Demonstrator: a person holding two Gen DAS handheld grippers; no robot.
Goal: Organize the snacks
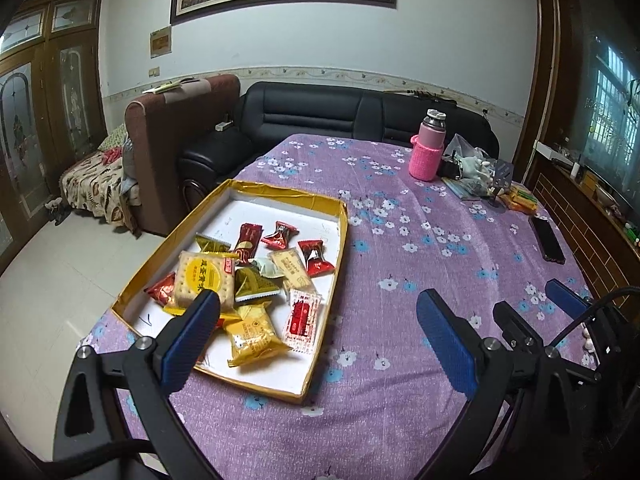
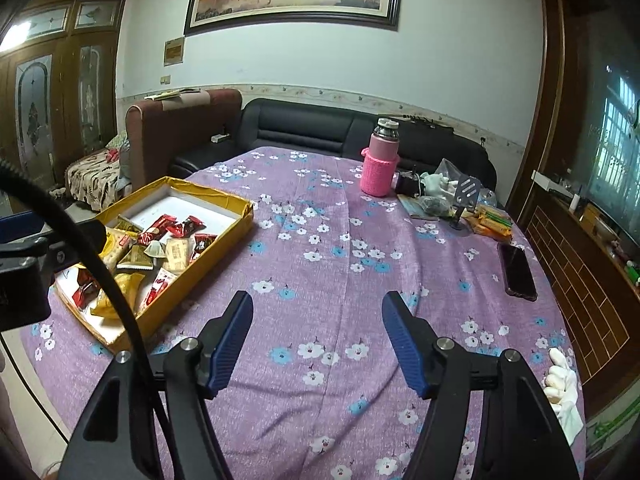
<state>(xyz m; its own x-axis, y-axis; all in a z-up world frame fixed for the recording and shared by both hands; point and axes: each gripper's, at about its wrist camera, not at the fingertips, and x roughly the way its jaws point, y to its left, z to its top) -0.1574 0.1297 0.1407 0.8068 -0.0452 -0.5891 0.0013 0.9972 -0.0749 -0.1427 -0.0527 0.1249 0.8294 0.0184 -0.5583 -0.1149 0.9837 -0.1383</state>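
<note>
A shallow gold-rimmed box [image 1: 340, 248] with a white floor lies on the purple flowered tablecloth and holds several wrapped snacks: red candies [image 1: 315, 258], a cracker pack [image 1: 204, 280], a yellow pastry pack [image 1: 254, 332]. It also shows at the left of the right wrist view [image 2: 224, 240]. My left gripper [image 1: 320, 320] is open and empty, above the box's near right edge, its left finger over the snacks. My right gripper [image 2: 318, 316] is open and empty over bare cloth, to the right of the box. It shows at the right of the left wrist view [image 1: 528, 312].
A pink bottle in a knitted sleeve [image 1: 427, 148] stands at the far side of the table. A pile of bags and small items [image 1: 476, 176] lies beside it. A dark phone [image 2: 517, 272] lies at the right. Sofas stand behind the table. A white glove [image 2: 564, 392] is at the near right.
</note>
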